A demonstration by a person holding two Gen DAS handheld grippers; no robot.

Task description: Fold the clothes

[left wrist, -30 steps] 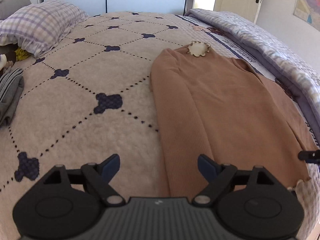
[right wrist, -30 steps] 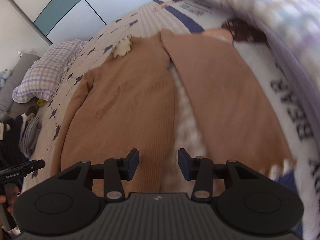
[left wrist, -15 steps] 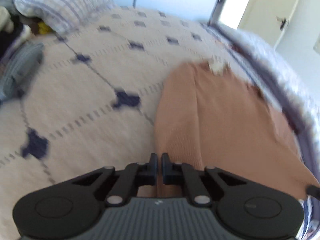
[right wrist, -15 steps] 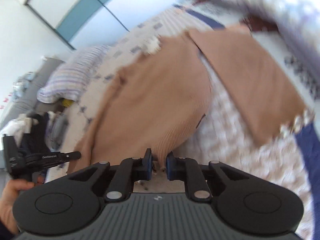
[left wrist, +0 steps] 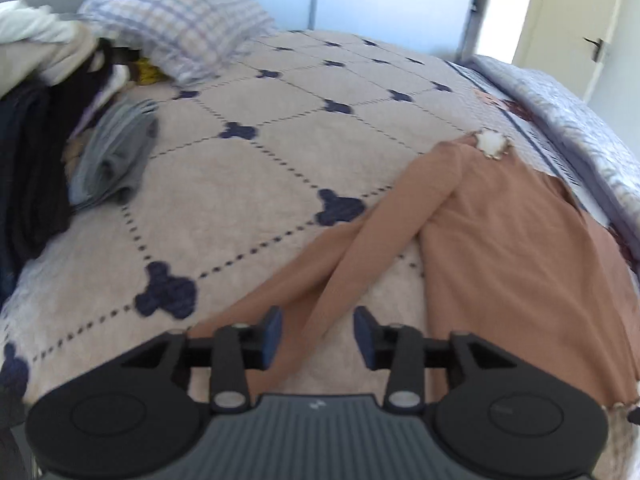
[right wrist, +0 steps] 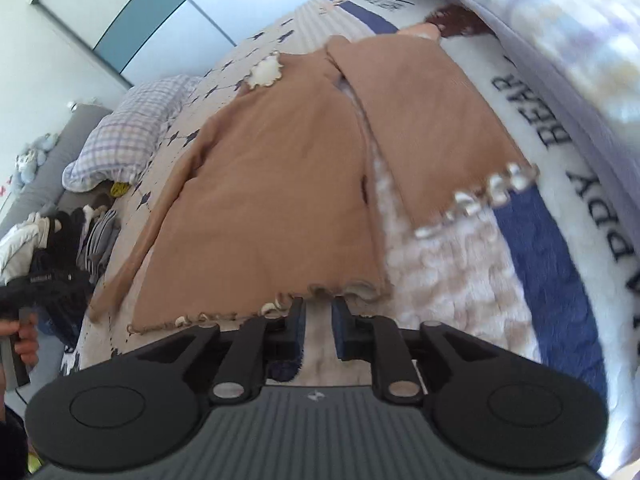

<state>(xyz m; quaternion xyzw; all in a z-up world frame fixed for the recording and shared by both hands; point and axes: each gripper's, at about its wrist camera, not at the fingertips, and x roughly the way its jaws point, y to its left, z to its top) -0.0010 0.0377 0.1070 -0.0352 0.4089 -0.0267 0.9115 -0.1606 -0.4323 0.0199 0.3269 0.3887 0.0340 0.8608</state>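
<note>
A bed (left wrist: 248, 184) covered by a beige quilted blanket with navy clover marks fills both views; a checked pillow (left wrist: 192, 28) lies at its head, and a folded grey garment (left wrist: 116, 152) sits beside a dark clothes pile (left wrist: 32, 152) at the bed's left edge. A brown long-sleeved top (right wrist: 272, 184) lies flat on the blanket, cream collar (right wrist: 264, 72) toward the head of the bed and scalloped hem (right wrist: 256, 312) toward the cameras. Its left sleeve (left wrist: 360, 240) runs diagonally down from the shoulder, and its lower part passes between the fingers of the left gripper (left wrist: 318, 338). The fingers of this gripper are spread apart and not pressing the fabric. The other sleeve (right wrist: 424, 120) lies spread away from the body, a strip of blanket showing between them; its frilled cuff (right wrist: 480, 200) rests next to a white and blue blanket (right wrist: 552, 216) printed with letters. The right gripper (right wrist: 318, 328) sits just short of the hem near its right corner, fingers slightly apart with nothing between them. To the left of the top, the quilted blanket is bare up to the grey garment; to the right, a bunched pale duvet (right wrist: 560, 20) borders the bed.
</note>
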